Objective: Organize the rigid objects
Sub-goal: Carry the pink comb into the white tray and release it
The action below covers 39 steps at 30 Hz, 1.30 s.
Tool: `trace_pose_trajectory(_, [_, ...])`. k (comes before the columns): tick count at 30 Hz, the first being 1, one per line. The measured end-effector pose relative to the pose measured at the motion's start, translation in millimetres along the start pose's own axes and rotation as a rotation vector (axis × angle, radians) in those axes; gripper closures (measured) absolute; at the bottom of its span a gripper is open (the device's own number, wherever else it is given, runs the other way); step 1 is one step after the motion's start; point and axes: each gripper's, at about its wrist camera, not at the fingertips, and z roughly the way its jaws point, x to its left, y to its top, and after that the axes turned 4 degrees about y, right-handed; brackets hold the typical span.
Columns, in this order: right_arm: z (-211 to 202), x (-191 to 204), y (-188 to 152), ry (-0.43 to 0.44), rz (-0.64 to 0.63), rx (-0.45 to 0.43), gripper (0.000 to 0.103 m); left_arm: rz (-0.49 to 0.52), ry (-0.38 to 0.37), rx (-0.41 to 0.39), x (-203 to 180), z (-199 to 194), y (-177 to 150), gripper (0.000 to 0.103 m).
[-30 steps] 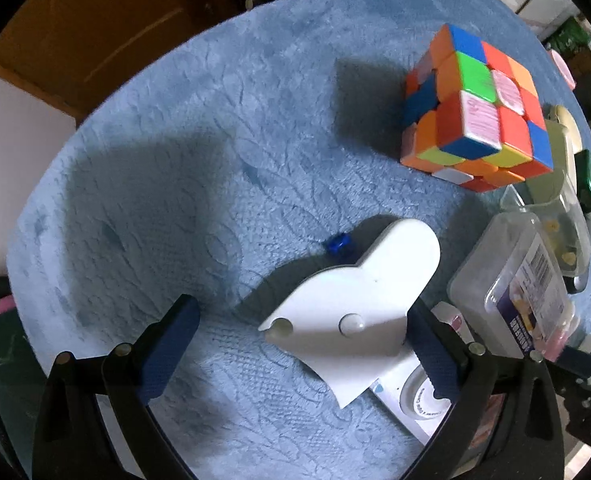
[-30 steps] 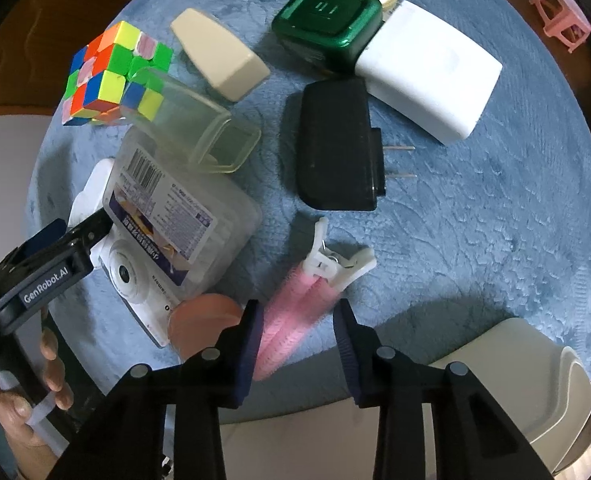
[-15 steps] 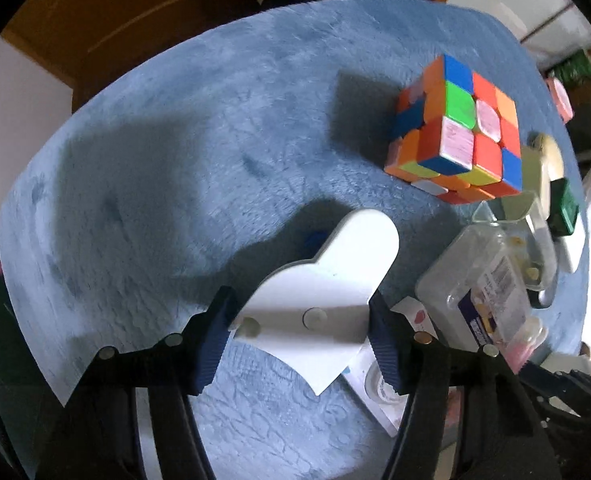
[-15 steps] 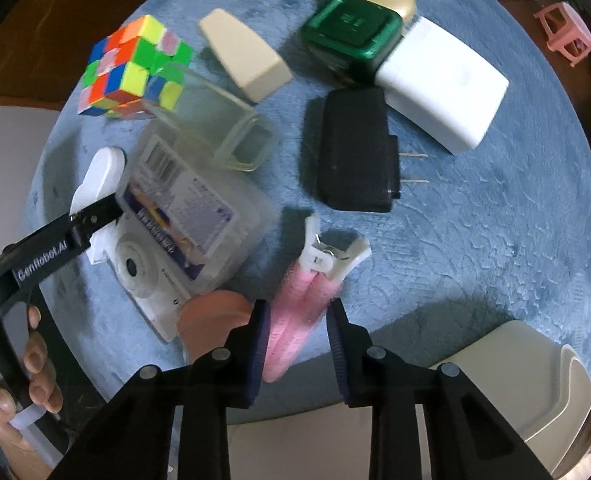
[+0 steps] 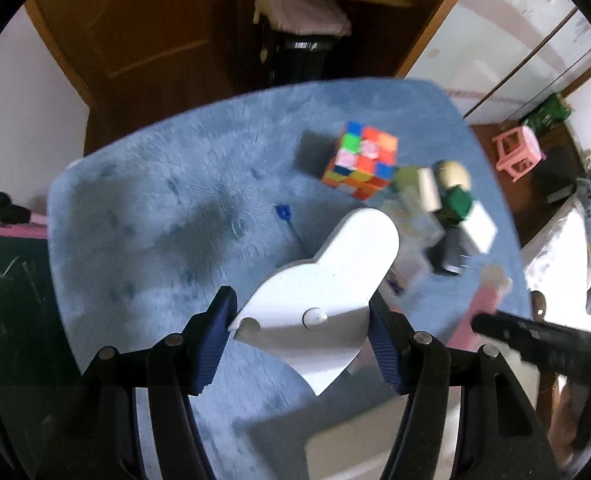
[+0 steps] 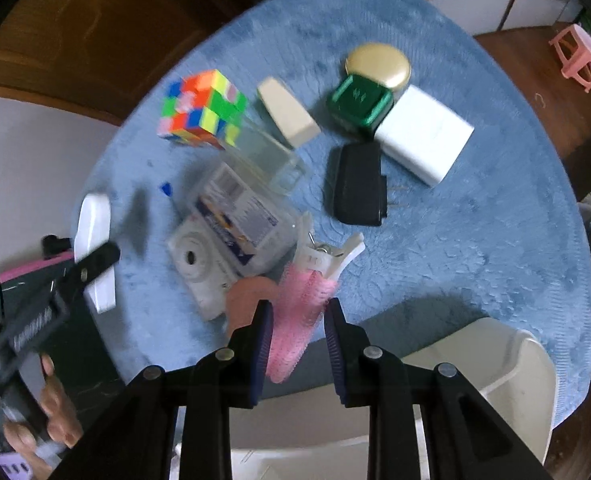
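Rigid objects lie scattered on the blue cloth-covered table.

Left wrist view: left gripper clamps a flat white plastic piece between both pads, lifted clear of the cloth. Puzzle cube sits beyond. Judgement: keep the piece level, or the thin edges may slip.

Right wrist view: right gripper, jaws narrow, pinches a pink hair roller with a white clip. White bin sits just beneath, at the table edge. Judgement: carry each item over the bin before letting go.
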Motion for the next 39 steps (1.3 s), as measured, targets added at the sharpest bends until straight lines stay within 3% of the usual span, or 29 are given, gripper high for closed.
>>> trace_pose_trajectory(3, [-29.1,-3.7,-5.5,0.043,-0.036,-0.022,0.077,-0.010,0.002,-0.047,-30.6,-49.2,-9.3,0.036])
trace_pose_trajectory(8, [-78.3,-3.6,-34.9,0.079,-0.159,-0.072,0.077,-0.053,0.001,-0.078,-87.1,-88.6,-37.4,0.036])
trace_pose_trajectory(12, [-106.1,-14.6,-73.0,0.069,-0.266,-0.102,0.077,-0.087,0.040,-0.102,-114.4,-94.9,-76.6,0.036])
trace_pose_trajectory(15, [-119.8,-31.6,-105.1,0.035,-0.354,-0.106,0.077,-0.142,0.002,-0.115,-130.4,-99.4,-109.8,0.036])
trace_pose_trajectory(25, [-79.2,-77.8,-175.1,-0.115,-0.489,-0.034,0.077,-0.132,0.047,-0.160,-188.6,-68.0,-190.9,0.036])
trace_pose_trajectory(30, [-51.0,-93.4,-186.4,-0.168,-0.502,0.005,0.076,-0.188,0.002,-0.132,-188.9,-34.7,-204.3,0.036])
trace_pose_trajectory(33, [-38.3,-98.7,-191.8,-0.197,-0.512,0.014,0.076,-0.220,0.038,-0.095,-187.8,-15.4,-208.8,0.036])
trace_pose_trajectory(39, [-17.4,-107.7,-197.6,-0.256,-0.548,0.039,0.072,-0.191,0.093,-0.062,-196.9,2.5,-221.9,0.036])
